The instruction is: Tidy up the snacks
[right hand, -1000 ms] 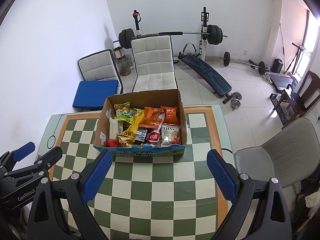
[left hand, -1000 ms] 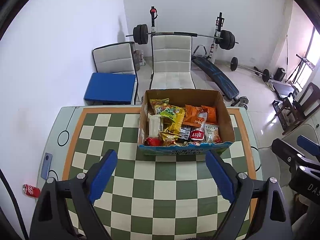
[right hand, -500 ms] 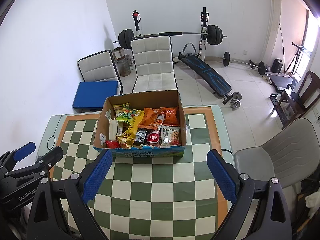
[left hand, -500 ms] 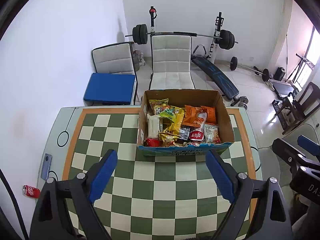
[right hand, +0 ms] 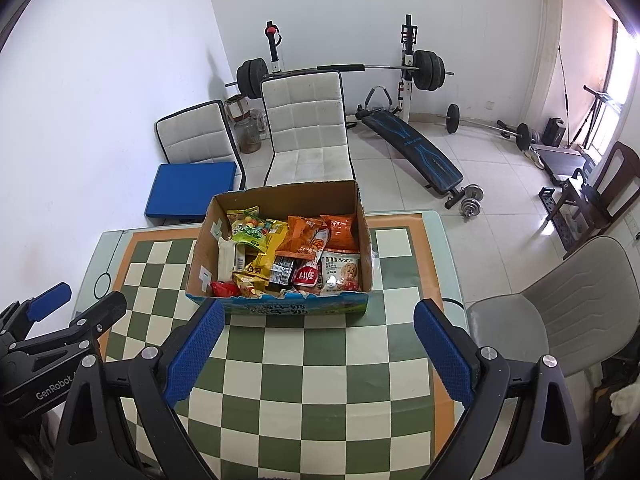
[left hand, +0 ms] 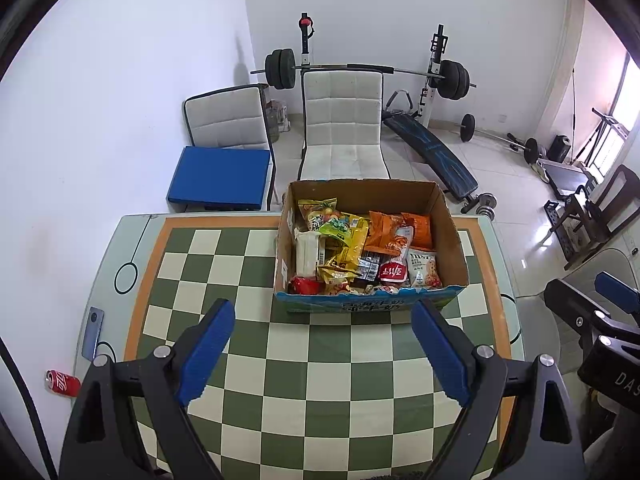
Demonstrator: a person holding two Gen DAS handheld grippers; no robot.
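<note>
Left wrist view: left tongs point(left hand: 322, 344) spread wide, empty, above the tabletop point(left hand: 248, 256). One box point(left hand: 454, 232) of snacks point(left hand: 360, 248) sits at its far edge; one can point(left hand: 62, 382) lies on the floor.

Right wrist view: right tongs point(right hand: 316, 344) released, empty, facing the box point(right hand: 362, 216); two white chairs point(right hand: 308, 128) behind.

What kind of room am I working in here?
Most likely a room in a home, doubling as a gym: a barbell rack and a sit-up bench stand against the far wall, while nearer are a checkered table and white padded chairs.
</note>
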